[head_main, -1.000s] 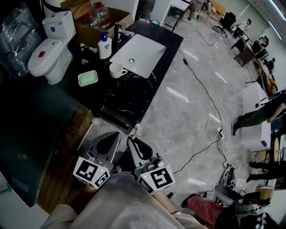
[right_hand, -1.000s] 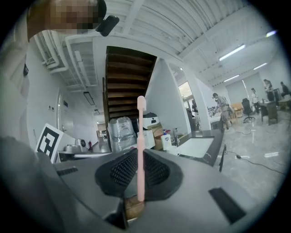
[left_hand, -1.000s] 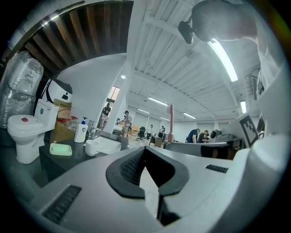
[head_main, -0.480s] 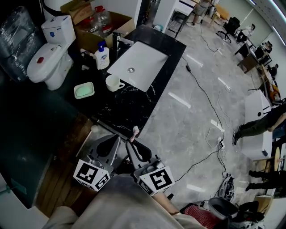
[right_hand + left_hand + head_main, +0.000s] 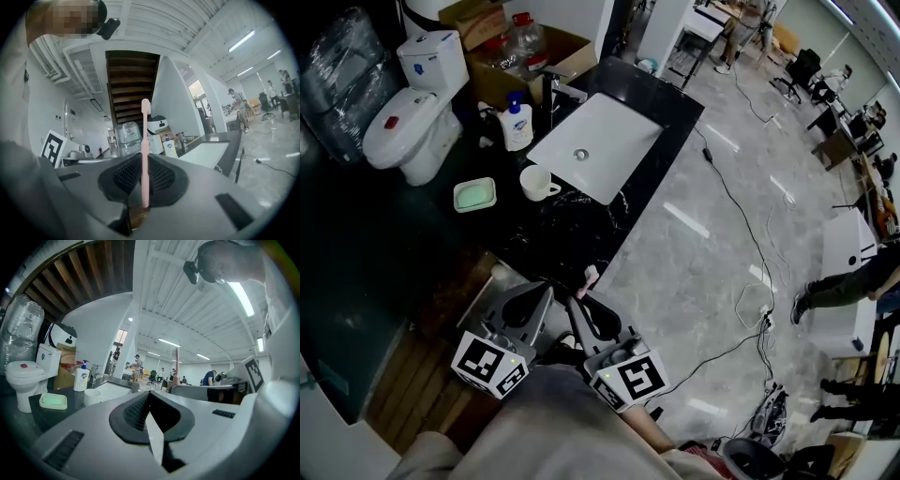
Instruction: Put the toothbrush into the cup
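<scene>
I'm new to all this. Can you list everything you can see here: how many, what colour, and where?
toothbrush: one, pink, upright, gripped low on its handle
cup: one, white, on the counter by the sink
sink: one, white, set into the counter
counter: one, black
soap dish: one, green, left of the cup
pump bottle: one, white with blue pump, behind the cup
toilet: one, white, far left
cardboard box: one, brown, behind the counter
left gripper: one, grey, fingers together, nothing between
right gripper: one, grey, shut on the toothbrush
</scene>
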